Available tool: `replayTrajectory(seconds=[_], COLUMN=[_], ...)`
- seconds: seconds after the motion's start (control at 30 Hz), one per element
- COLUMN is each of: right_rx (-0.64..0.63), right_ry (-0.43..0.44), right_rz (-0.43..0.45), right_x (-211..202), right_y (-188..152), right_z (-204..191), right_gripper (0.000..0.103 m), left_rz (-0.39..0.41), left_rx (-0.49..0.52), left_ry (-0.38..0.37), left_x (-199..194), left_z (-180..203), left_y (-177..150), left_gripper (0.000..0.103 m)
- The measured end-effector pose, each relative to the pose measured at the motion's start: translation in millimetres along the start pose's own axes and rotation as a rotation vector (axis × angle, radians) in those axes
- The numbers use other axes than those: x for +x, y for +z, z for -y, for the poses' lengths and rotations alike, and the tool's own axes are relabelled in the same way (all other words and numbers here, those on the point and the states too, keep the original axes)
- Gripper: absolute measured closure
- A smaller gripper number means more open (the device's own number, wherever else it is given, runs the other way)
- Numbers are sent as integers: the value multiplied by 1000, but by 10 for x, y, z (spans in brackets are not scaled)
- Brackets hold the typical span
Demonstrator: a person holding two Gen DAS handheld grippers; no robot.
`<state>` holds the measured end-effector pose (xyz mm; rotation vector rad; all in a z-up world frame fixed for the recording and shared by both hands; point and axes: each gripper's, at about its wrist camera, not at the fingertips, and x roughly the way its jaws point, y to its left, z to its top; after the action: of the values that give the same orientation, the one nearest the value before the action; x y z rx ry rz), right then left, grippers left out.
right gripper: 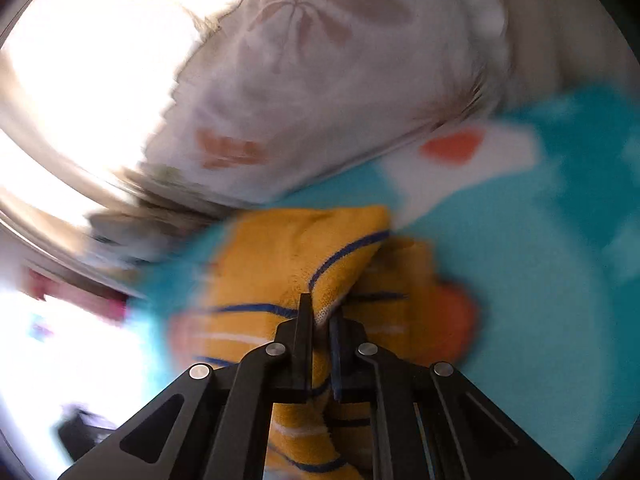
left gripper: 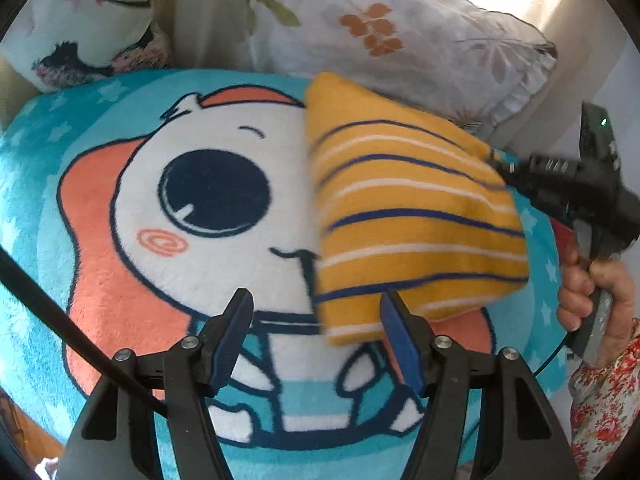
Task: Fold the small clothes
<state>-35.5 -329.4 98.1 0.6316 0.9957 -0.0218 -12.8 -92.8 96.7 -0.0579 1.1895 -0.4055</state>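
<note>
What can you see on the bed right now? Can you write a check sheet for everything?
Surface: teal cartoon blanket, spread out.
Job's things: yellow striped cloth, lifted by one edge, hanging over the blanket.
Clutter: nothing seen.
Grippers: left hand-held gripper open, empty; right hand-held gripper shut on the yellow striped cloth.
Cables: black cable crossing the lower left of the left wrist view.
Surroundings: floral pillow, bird-print pillow, bright light behind.

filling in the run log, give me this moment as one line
stage: mid-fold | right claw: shut on yellow striped cloth, lifted over blanket | left claw: open, empty, by the cloth's near corner
</note>
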Motion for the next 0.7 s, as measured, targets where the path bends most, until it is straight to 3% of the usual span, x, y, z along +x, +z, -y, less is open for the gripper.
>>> replayTrajectory(seconds=[0.03, 0.17, 0.27, 0.37, 0.47, 0.57, 0.7], right_rx=[-37, -139, -169, -128, -68, -73, -135], right_ry=[-91, -232, -272, -280, -240, -158, -47], right_rz=[-23, -97, -99, -91, -35, 47, 36], right_x=[105, 503, 534, 433, 117, -189, -152], right_y=[-11, -156, -126, -81, -103, -163, -293], right_z=[0, -56, -145, -84, 22, -124, -503], right_gripper=[96, 96, 96, 83, 82, 82, 82], left_rz=[-12, -11, 2, 14, 48, 52, -68], left_rx=[-19, -24, -14, -35, -24, 21, 74], left_ry=[-7, -27, -18, -25, -9, -5, 0], left_x=[36, 91, 87, 56, 4, 37, 442], left_z=[-31, -60, -85, -165, -177, -81, 79], left_y=[11, 75, 137, 199, 262, 307, 328], left_gripper=[38, 38, 38, 38, 38, 38, 28])
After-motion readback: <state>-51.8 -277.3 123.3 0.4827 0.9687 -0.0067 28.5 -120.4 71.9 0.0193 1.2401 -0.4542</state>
